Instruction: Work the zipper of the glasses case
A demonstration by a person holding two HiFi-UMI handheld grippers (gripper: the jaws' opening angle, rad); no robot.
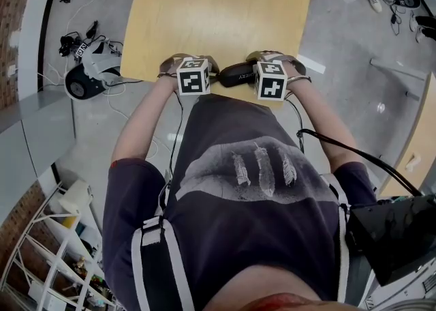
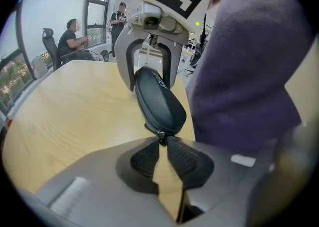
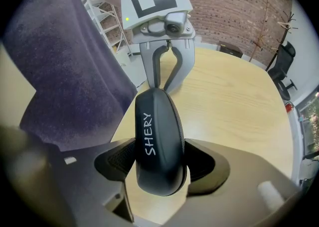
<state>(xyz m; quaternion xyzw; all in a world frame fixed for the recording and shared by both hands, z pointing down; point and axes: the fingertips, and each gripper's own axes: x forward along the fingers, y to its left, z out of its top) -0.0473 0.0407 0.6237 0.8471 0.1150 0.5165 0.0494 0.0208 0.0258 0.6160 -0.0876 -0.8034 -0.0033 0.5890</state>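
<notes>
A black glasses case (image 1: pixel 235 74) printed "SHERY" hangs over the near edge of the light wooden table (image 1: pixel 218 9), lengthwise between my two grippers. My right gripper (image 3: pixel 159 159) is shut on one end of the case (image 3: pixel 158 141), its pads pressing both flat sides. My left gripper (image 2: pixel 161 141) faces it from the other end, where the case (image 2: pixel 159 104) tapers down to the small zipper pull (image 2: pixel 160 135). The left pads are pinched together on that pull. In the head view, the marker cubes cover most of the left gripper (image 1: pixel 204 79) and the right gripper (image 1: pixel 257 78).
My torso is close against the table edge, just behind the grippers. A white device (image 1: pixel 92 71) and cables lie on the floor at left, a shelf rack (image 1: pixel 61 248) at lower left, a black box (image 1: pixel 395 234) at right. A seated person (image 2: pixel 72 39) is beyond the table.
</notes>
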